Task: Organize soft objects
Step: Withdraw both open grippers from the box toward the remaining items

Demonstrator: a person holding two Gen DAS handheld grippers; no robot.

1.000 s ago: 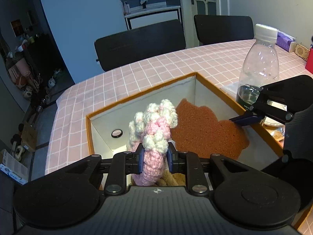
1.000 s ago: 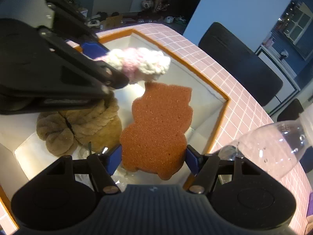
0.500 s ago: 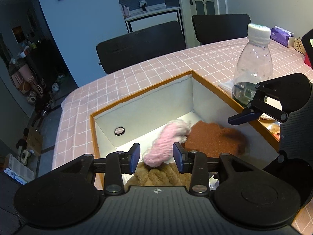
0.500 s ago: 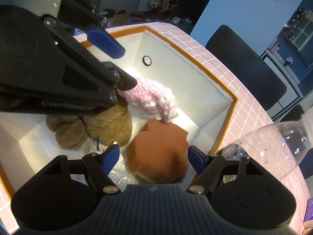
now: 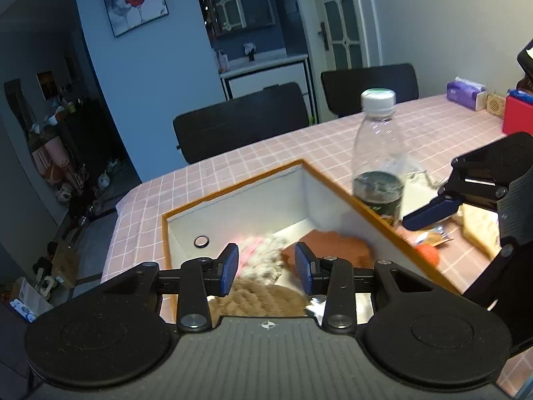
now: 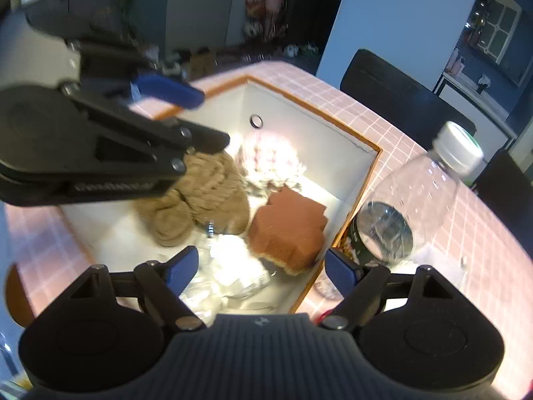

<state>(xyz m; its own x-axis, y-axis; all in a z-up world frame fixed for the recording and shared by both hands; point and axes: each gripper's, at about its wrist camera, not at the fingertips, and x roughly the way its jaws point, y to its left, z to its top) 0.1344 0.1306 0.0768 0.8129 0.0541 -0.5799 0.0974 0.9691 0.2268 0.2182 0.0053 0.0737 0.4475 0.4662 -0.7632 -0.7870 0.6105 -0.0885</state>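
Both the left tool [image 5: 266,268] and the right tool [image 6: 261,266] hang wide apart and empty above the box [image 6: 366,166], where the pink knit [image 5: 263,256], brown sponge [image 6: 288,231] and tan rope bundle [image 6: 203,193] lie gathered together, apparently sorted off the bench [image 5: 266,163].

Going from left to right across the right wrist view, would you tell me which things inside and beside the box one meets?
Left gripper → tan knitted piece → pink and white crocheted toy → brown sponge → orange-rimmed box wall → clear plastic bottle.
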